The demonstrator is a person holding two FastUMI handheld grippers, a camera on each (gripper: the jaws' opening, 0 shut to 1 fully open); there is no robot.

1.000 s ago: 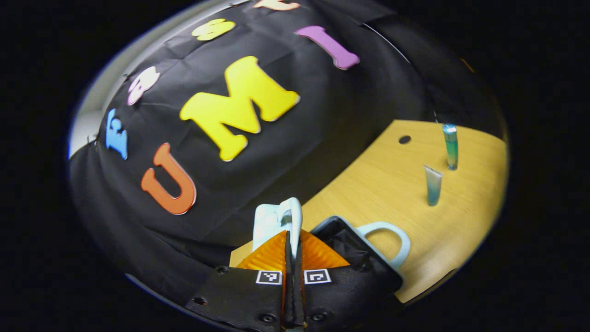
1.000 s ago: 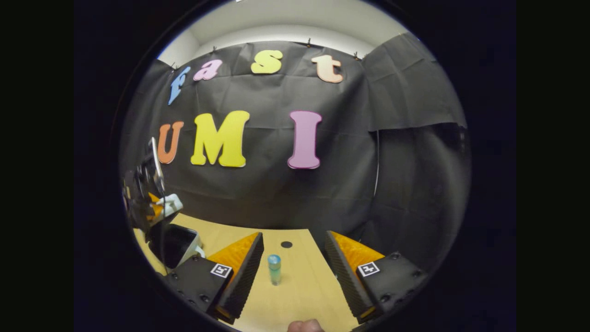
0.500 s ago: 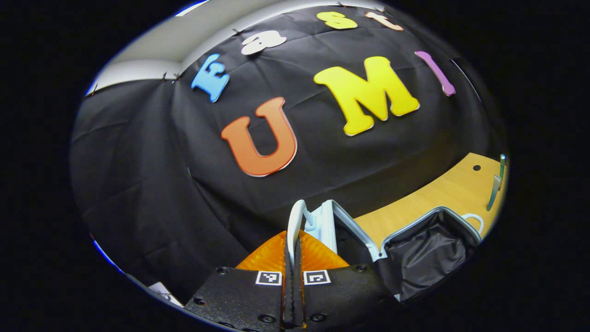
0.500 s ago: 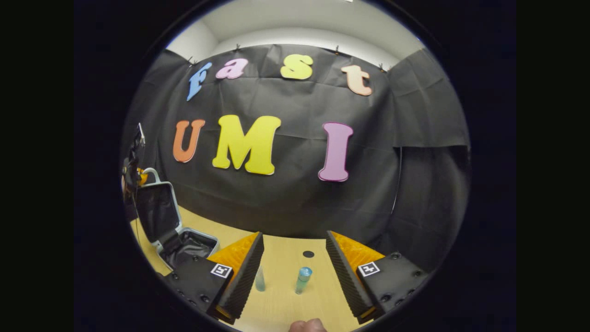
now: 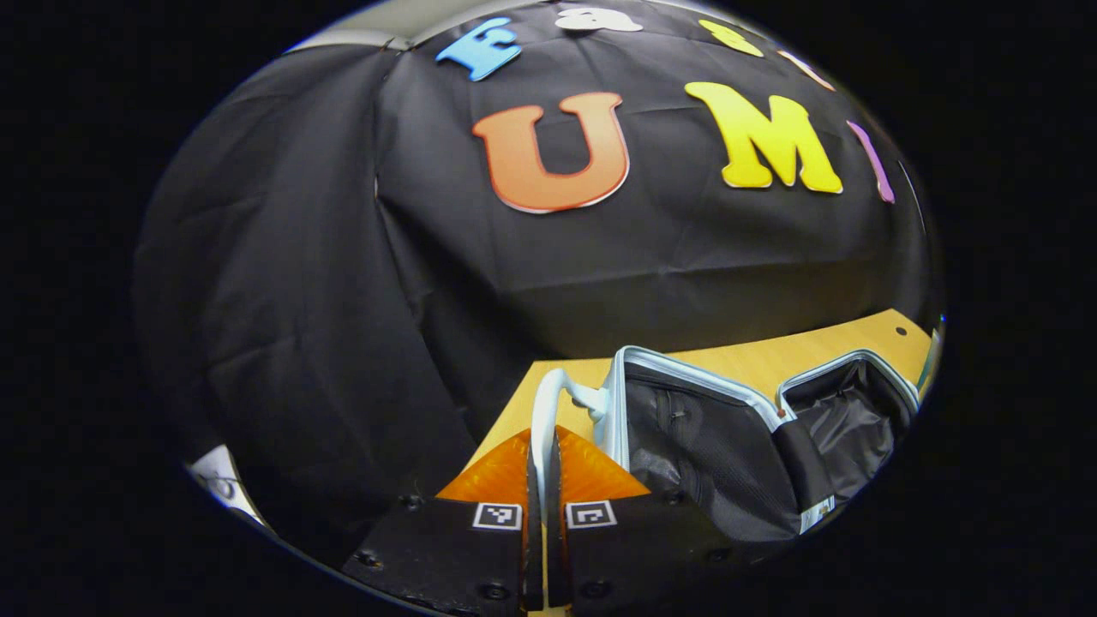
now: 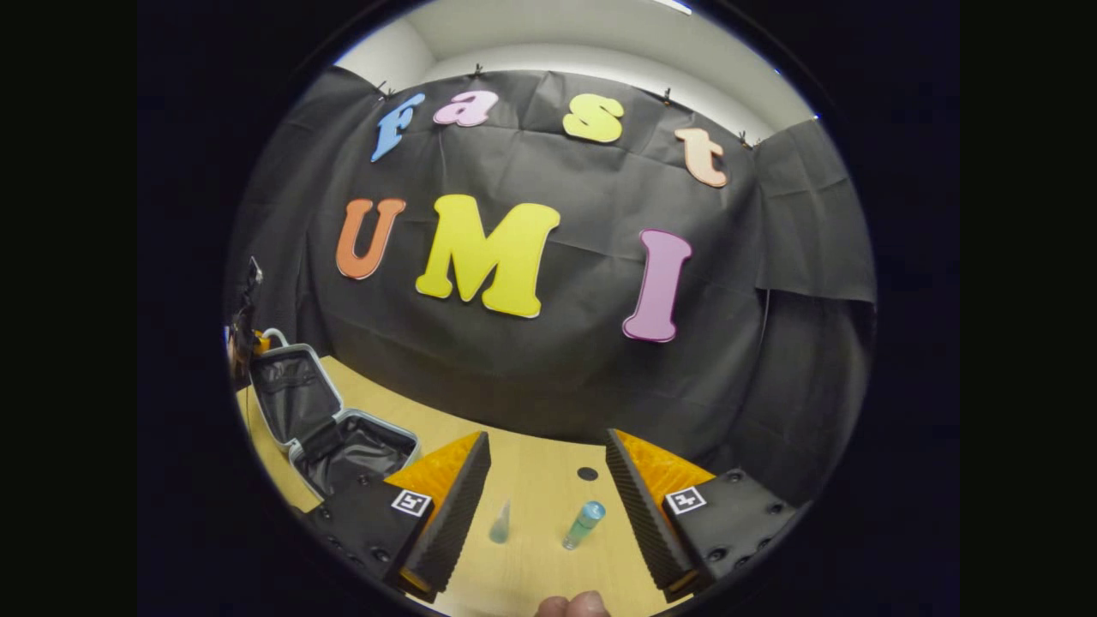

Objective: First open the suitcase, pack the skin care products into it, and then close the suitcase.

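Note:
A small pale-blue suitcase (image 5: 686, 437) with black lining lies open on the wooden table (image 5: 754, 360). Its lid leans far back and its base (image 5: 848, 420) lies beyond. My left gripper (image 5: 542, 450) is shut on the lid's pale handle (image 5: 548, 394). In the right gripper view the suitcase (image 6: 356, 454) sits at the left with the lid (image 6: 291, 394) tipped outward and the left gripper (image 6: 244, 343) at its top edge. My right gripper (image 6: 544, 506) is open above the table. A clear tube (image 6: 500, 523) and a teal bottle (image 6: 584, 524) stand between its fingers, farther off.
A dark round hole (image 6: 587, 473) marks the table behind the bottle. The black cloth wall rises close behind the table's far edge. A fingertip (image 6: 574, 605) shows at the bottom of the right gripper view.
The left gripper has swung the lid by its handle from upright to far back, exposing the lining. The right gripper has drifted slightly, bringing both products between its fingers.

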